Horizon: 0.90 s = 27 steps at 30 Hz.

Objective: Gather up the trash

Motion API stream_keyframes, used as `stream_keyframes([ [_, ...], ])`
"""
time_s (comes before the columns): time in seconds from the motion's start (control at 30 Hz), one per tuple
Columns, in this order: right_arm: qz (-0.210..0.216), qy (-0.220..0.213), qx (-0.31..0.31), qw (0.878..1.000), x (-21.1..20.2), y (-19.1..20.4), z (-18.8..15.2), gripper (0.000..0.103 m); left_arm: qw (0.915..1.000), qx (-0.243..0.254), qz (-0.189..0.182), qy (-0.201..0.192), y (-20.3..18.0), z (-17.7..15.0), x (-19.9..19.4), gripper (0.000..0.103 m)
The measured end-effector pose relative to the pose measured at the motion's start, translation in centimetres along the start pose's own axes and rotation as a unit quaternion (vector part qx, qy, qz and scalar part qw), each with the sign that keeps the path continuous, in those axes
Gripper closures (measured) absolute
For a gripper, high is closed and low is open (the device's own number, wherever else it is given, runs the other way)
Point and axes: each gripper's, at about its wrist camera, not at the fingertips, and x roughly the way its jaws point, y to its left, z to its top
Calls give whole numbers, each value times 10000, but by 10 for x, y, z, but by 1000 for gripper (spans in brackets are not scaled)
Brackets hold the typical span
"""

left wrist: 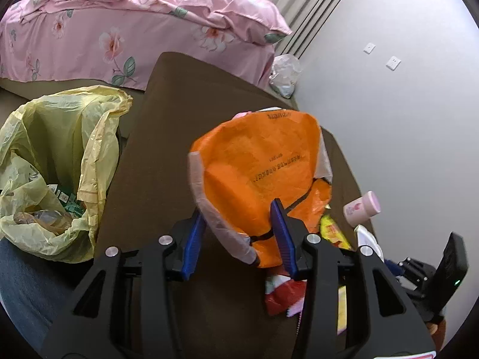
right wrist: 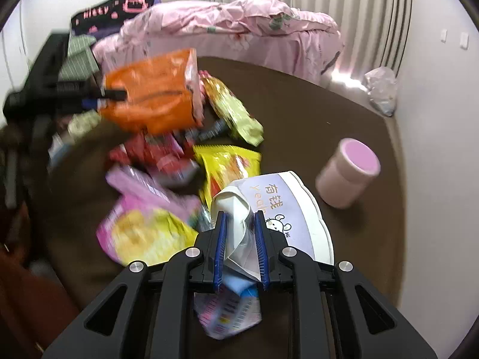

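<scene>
An orange snack bag (left wrist: 257, 167) is between the blue pads of my left gripper (left wrist: 239, 233), which is shut on its lower edge and holds it above the brown table (left wrist: 167, 149). The bag also shows in the right wrist view (right wrist: 149, 101). A yellow trash bag (left wrist: 60, 161) stands open at the left with wrappers inside. My right gripper (right wrist: 241, 249) is shut on a crumpled white paper cup (right wrist: 236, 209) beside a white paper plate (right wrist: 299, 215). Several snack wrappers (right wrist: 167, 179) lie heaped on the table.
A pink-lidded jar (right wrist: 347, 173) lies on its side on the table at the right. A bed with pink floral bedding (left wrist: 125, 30) stands behind. A clear plastic bag (left wrist: 284, 74) lies by the wall. The wall is close on the right.
</scene>
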Motion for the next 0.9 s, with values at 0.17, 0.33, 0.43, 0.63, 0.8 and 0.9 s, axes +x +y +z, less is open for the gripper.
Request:
stream_keyframes([
  [0.17, -671, 83, -20, 9977, -9, -11, -24, 83, 9993, 60, -379, -35, -10, -1, -14, 69],
  [0.33, -737, -408, 1242, 9887, -31, -46, -49, 46, 9995, 129, -271, -47, -16, -4, -18, 69],
  [0.43, -547, -534, 1885, 9791, -37, -59, -65, 38, 9998, 80, -172, -18, -15, -6, -15, 69],
  [0.63, 178, -242, 3090, 9506, -13, -80, -87, 38, 9999, 94, -71, 11, -16, -9, -11, 69],
  [0.8, 187, -419, 3190, 9466, 2, -90, -79, 38, 9999, 101, 51, 22, -14, -10, -5, 69],
  [0.9, -79, -438, 2913, 9556, 10, -94, -67, 38, 9999, 49, 120, 83, -10, -10, 2, 69],
])
